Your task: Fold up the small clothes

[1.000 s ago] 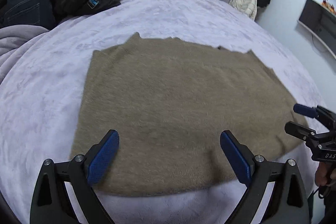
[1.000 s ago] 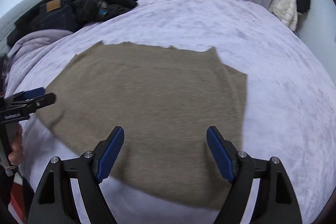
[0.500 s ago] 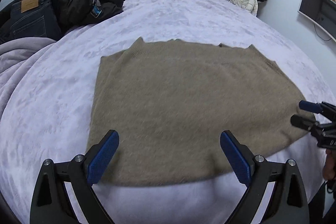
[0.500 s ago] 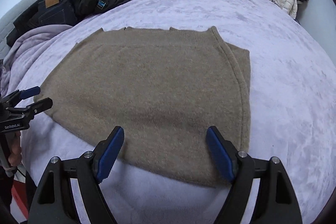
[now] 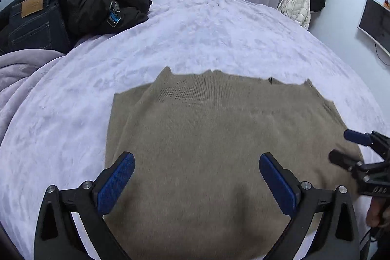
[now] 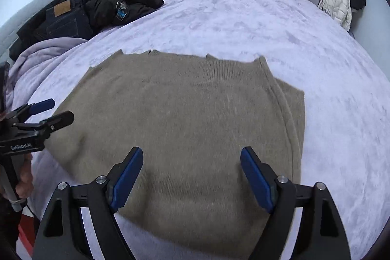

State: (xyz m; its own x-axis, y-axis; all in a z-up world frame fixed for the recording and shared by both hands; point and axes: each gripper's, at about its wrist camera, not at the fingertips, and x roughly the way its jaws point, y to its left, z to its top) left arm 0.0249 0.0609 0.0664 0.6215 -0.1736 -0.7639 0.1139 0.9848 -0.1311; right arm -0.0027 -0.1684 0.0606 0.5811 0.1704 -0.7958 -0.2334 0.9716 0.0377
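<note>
Sweater (image 5: 219,150) lies flat near the bed's (image 5: 219,35) front edge, both the left gripper (image 5: 196,180) and right gripper (image 6: 191,177) gaping wide and empty above it, so I'd pinch both near-hem corners evenly before folding.

Both wrist views look forward and down, close over the same sweater (image 5: 219,138) (image 6: 182,118), from neighbouring sides.

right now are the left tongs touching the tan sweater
Cannot tell: the left tongs are open over the tan sweater, but neither wrist view shows contact or a gap plainly.
</note>
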